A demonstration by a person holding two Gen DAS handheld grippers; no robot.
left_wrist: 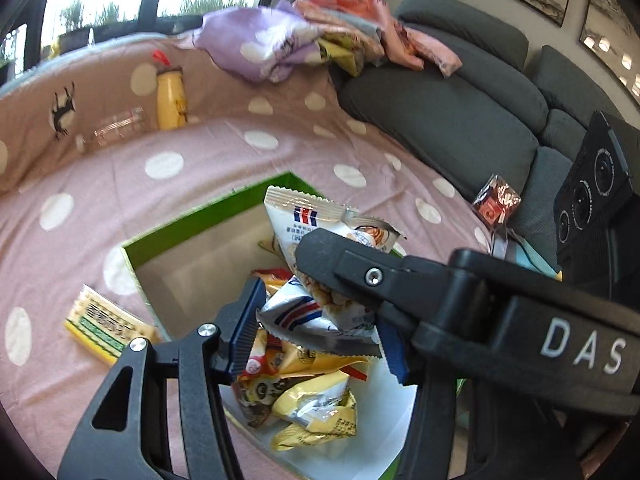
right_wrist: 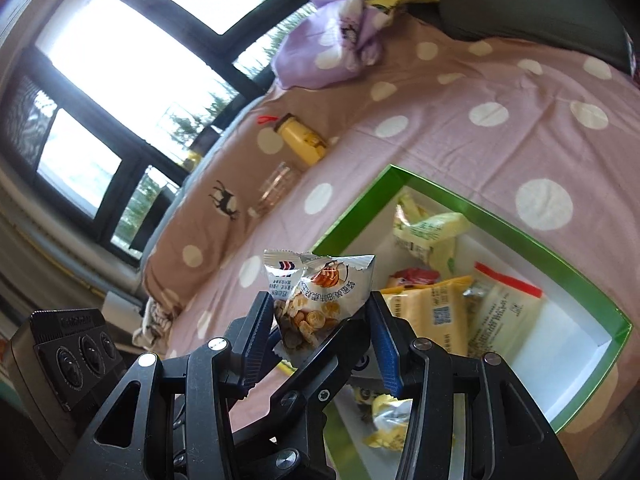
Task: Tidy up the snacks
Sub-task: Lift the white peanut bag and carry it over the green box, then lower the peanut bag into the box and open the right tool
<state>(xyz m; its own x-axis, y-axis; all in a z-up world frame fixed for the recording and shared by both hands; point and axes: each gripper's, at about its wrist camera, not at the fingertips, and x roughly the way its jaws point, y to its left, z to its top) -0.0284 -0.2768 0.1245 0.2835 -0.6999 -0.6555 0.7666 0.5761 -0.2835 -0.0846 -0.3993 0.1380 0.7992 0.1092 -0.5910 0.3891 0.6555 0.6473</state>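
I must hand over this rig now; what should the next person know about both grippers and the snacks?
Left gripper: shut on a white snack packet, above the green box.
Right gripper: shut on a second white snack pouch, held beside the box rim, over the dotted pink bedsheet.
Done: several yellow and red packets already lie inside the box.
Left: put both held packets in the box, then collect the yellow packet on the sheet beside the box and the red packet near the grey sofa. The yellow bottle may also need sorting.
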